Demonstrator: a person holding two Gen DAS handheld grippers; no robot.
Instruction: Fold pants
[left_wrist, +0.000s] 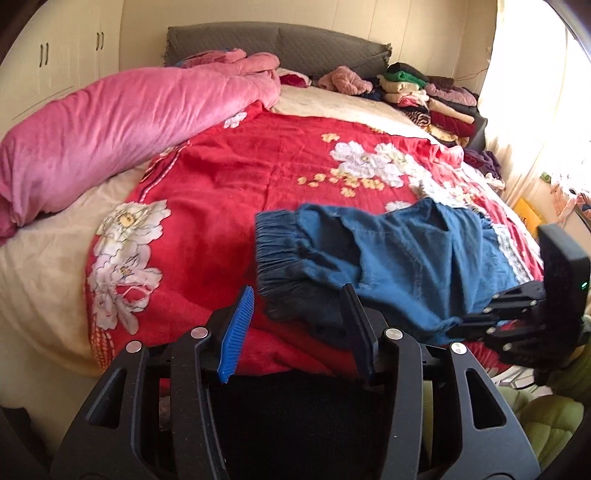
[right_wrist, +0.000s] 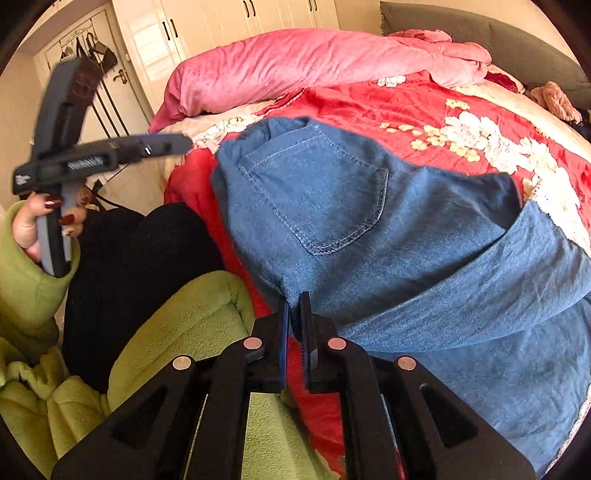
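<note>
Blue denim pants (left_wrist: 399, 258) with a dark elastic waistband (left_wrist: 277, 251) lie bunched on the red flowered blanket (left_wrist: 229, 177). In the right wrist view the pants (right_wrist: 369, 229) show a back pocket (right_wrist: 317, 195) and a folded-over leg. My left gripper (left_wrist: 299, 314) is open and empty, its jaws wide apart just short of the waistband. My right gripper (right_wrist: 294, 306) is shut on the near edge of the pants. The right gripper also shows at the right of the left wrist view (left_wrist: 480, 321), and the left gripper at the upper left of the right wrist view (right_wrist: 166, 144).
A rolled pink duvet (left_wrist: 122, 125) lies along the bed's left side. Stacks of folded clothes (left_wrist: 432, 96) sit at the far right by the grey headboard (left_wrist: 280, 44). The person's green fleece sleeve (right_wrist: 177, 325) and black trousers (right_wrist: 125, 266) are at the bed's near edge. Wardrobe doors (right_wrist: 229, 22) stand behind.
</note>
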